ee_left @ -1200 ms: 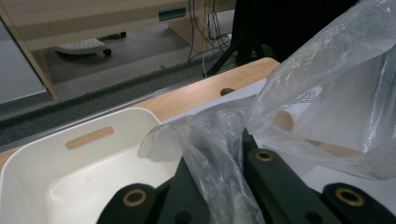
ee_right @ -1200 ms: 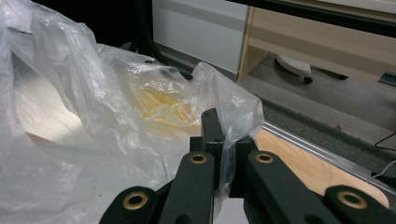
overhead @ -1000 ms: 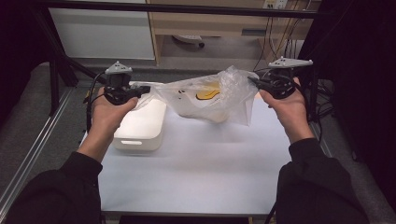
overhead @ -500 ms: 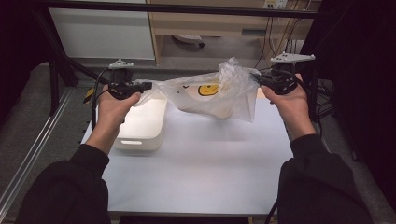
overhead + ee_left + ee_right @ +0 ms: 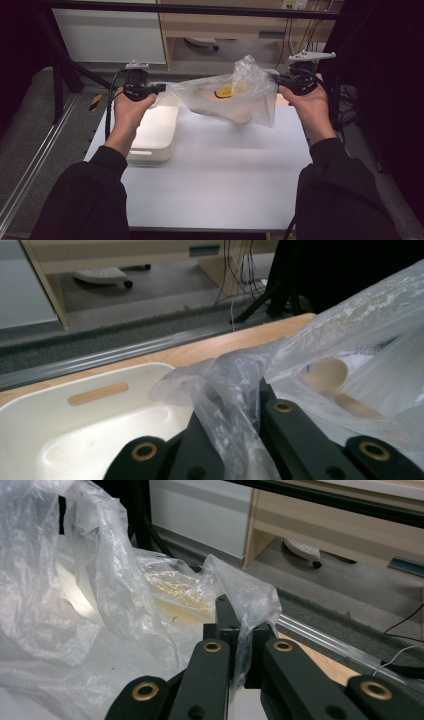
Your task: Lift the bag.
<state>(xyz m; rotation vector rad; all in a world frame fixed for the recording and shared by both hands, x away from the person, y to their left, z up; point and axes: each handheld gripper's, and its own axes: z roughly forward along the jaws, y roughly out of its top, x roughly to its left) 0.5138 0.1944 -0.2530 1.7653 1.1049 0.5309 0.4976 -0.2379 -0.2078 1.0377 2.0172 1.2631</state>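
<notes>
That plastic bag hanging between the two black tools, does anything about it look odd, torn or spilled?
Nothing is torn or spilled. The plastic bag is pinched at each end by the left gripper and right gripper, so it sags in mid-air above the table. A wooden spoon lies loose inside it. The white tray sits undisturbed.

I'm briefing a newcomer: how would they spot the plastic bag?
Start at the white table. Above its far half, a clear crinkled plastic bag hangs stretched between the left tongs and right tongs. Unlike the opaque white tray beside it, it is see-through.
</notes>
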